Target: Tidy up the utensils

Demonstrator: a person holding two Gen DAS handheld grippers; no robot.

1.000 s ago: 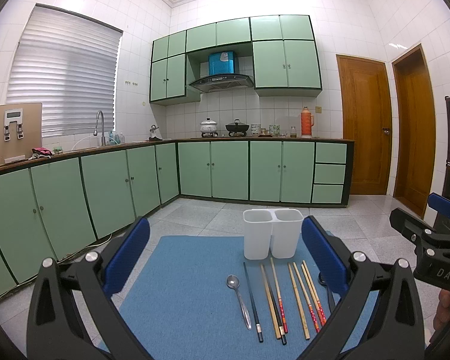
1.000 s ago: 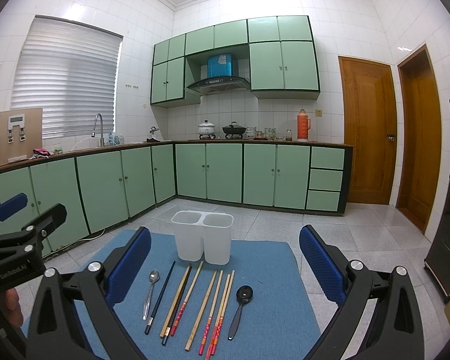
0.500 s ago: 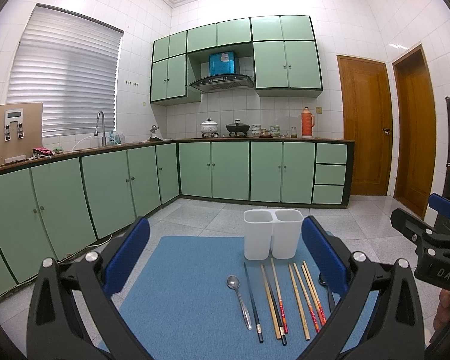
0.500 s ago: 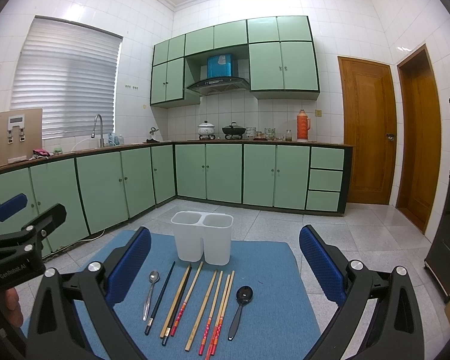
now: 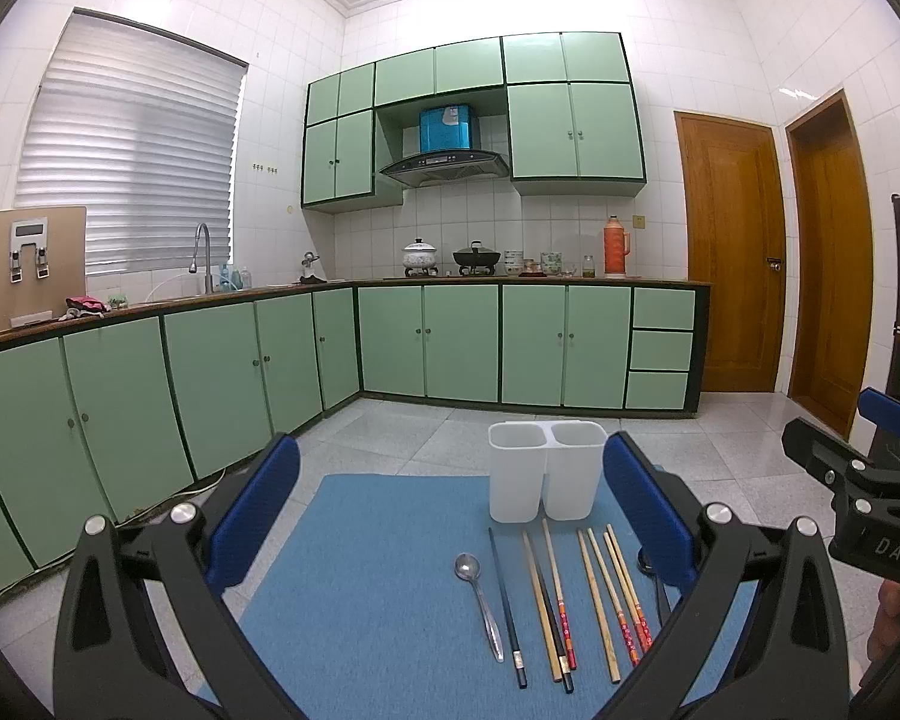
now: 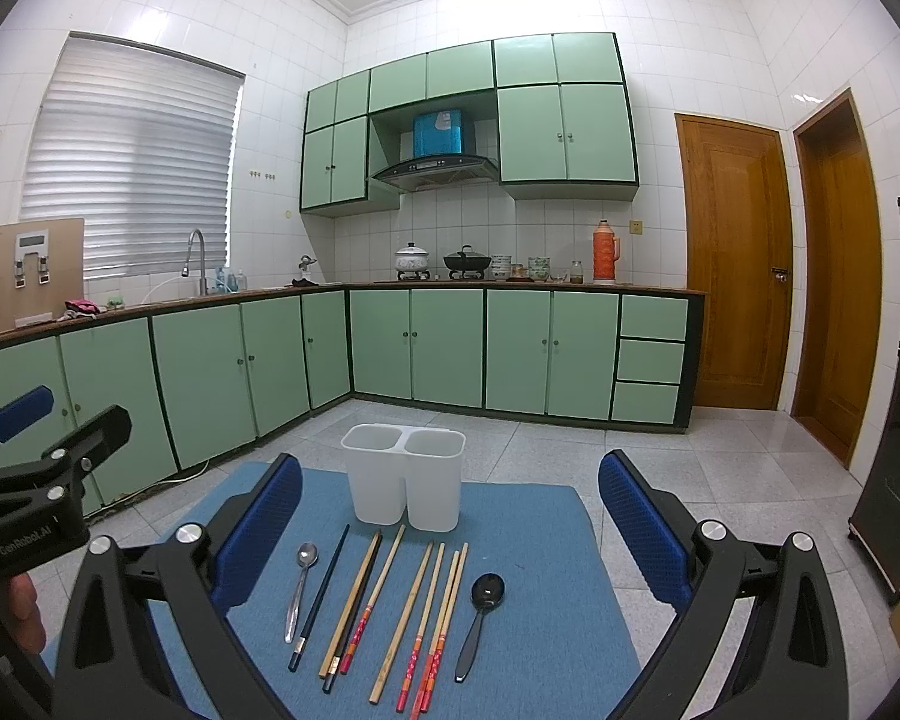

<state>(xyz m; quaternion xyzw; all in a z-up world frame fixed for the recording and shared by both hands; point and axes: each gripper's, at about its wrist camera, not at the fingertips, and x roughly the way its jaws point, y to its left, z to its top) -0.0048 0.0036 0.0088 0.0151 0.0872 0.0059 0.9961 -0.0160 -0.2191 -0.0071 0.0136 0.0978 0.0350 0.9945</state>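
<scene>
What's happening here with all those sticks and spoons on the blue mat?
A person holds a two-finger tool in each hand, left tool and right tool, both open and empty above a blue mat. A silver metal spoon, a black spoon and several chopsticks lie in a row before an empty white two-compartment plastic holder. Nothing sorted yet.

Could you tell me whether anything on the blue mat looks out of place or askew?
Nothing stands out: the spoons and chopsticks lie in a neat row on the mat before the upright white holder.
</scene>
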